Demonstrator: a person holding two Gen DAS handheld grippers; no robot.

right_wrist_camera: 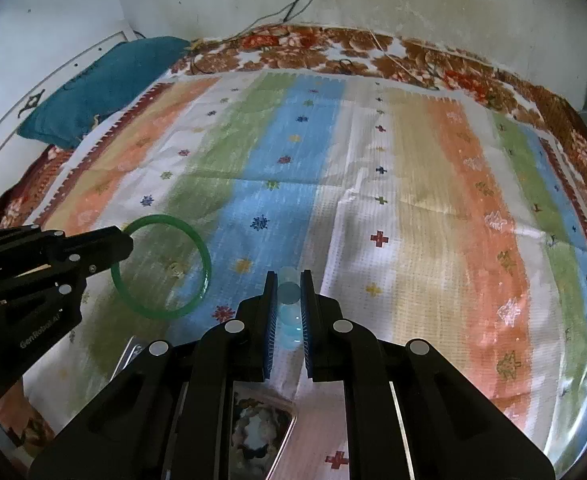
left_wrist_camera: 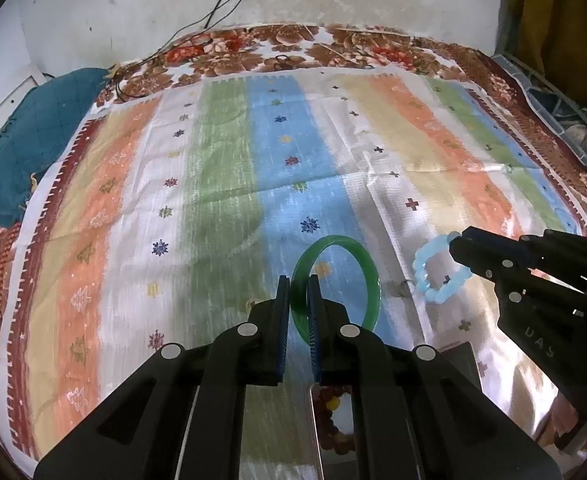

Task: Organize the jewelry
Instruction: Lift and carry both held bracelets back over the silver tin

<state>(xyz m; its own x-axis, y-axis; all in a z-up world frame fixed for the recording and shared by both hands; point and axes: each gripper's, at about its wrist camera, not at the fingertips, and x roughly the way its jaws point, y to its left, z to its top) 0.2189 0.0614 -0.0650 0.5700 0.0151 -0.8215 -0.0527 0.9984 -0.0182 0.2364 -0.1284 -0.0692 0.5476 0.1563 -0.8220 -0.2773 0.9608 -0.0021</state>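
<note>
My left gripper (left_wrist_camera: 298, 282) is shut on a green bangle (left_wrist_camera: 367, 264) and holds it on edge above the striped cloth (left_wrist_camera: 213, 184). It also shows in the right wrist view (right_wrist_camera: 127, 236), gripping the bangle (right_wrist_camera: 201, 248) at its left rim. My right gripper (right_wrist_camera: 289, 278) is shut on a pale blue beaded bracelet (right_wrist_camera: 289, 312), seen edge-on between the fingers. In the left wrist view the right gripper (left_wrist_camera: 455, 242) holds that bracelet (left_wrist_camera: 425, 276) to the right of the bangle.
A clear tray holding beaded jewelry lies below the grippers (left_wrist_camera: 333, 420), (right_wrist_camera: 257, 428). A teal cushion (left_wrist_camera: 25, 140) lies at the cloth's far left corner. Cables (left_wrist_camera: 221, 0) hang down the back wall. Clutter stands past the right edge (left_wrist_camera: 565, 112).
</note>
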